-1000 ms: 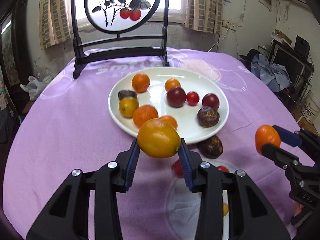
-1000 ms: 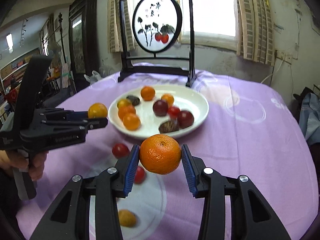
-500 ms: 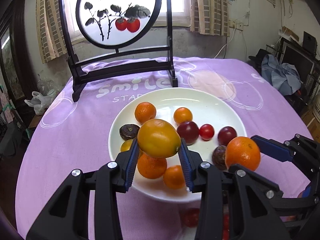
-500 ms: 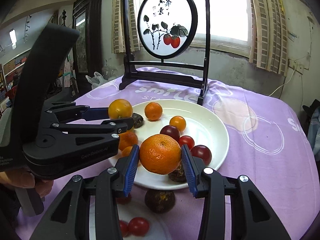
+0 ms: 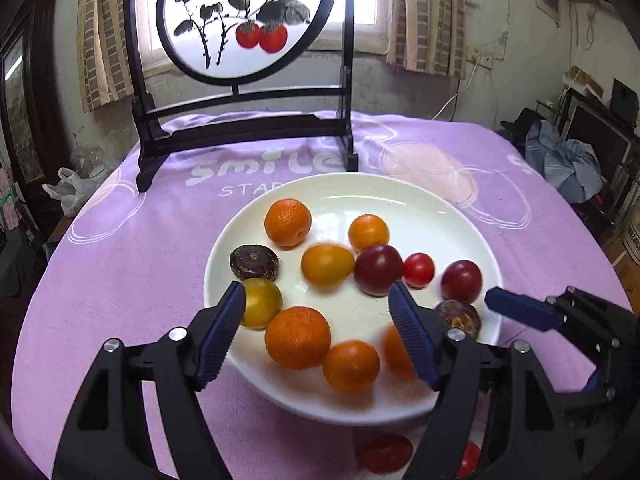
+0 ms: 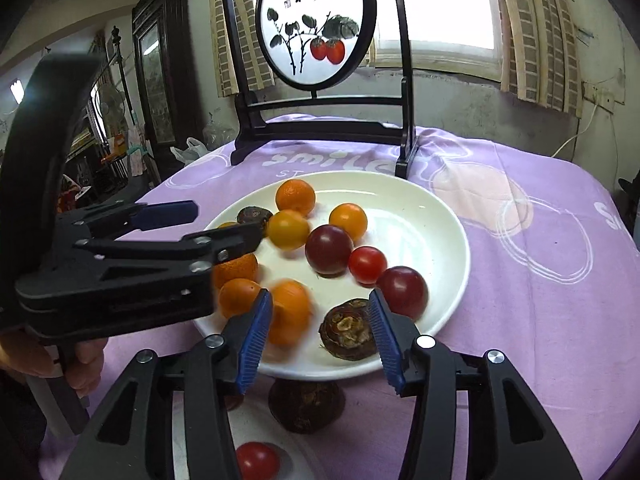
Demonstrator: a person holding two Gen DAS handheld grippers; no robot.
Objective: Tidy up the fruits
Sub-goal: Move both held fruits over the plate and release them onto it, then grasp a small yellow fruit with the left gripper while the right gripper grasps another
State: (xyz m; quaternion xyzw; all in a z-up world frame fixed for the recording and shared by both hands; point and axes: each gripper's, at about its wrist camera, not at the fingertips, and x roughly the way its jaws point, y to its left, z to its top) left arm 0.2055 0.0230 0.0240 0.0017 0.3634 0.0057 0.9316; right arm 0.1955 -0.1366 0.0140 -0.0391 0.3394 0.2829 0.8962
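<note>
A white plate (image 5: pixel 460 216) (image 6: pixel 440 216) on the purple cloth holds several oranges, dark plums, cherry tomatoes and brown fruits. My left gripper (image 5: pixel 318 336) is open over the plate's near left; a yellow-orange fruit (image 5: pixel 327 265) (image 6: pixel 288 229) lies blurred on the plate ahead of it. My right gripper (image 6: pixel 318 336) is open over the plate's near edge; an orange (image 6: pixel 290 312) (image 5: pixel 394 346) lies blurred between the fingers' left side, next to a brown fruit (image 6: pixel 348 334).
A black stand with a round painted screen (image 5: pixel 240 20) (image 6: pixel 316 24) stands behind the plate. A brown fruit (image 6: pixel 306 406) and cherry tomatoes (image 6: pixel 256 460) (image 5: pixel 386 454) lie on the cloth in front of the plate. Room clutter lies beyond the table's right edge (image 5: pixel 572 160).
Both grippers have opened over the plate. The yellow-orange fruit and the orange have dropped from them onto the plate and are still moving.
</note>
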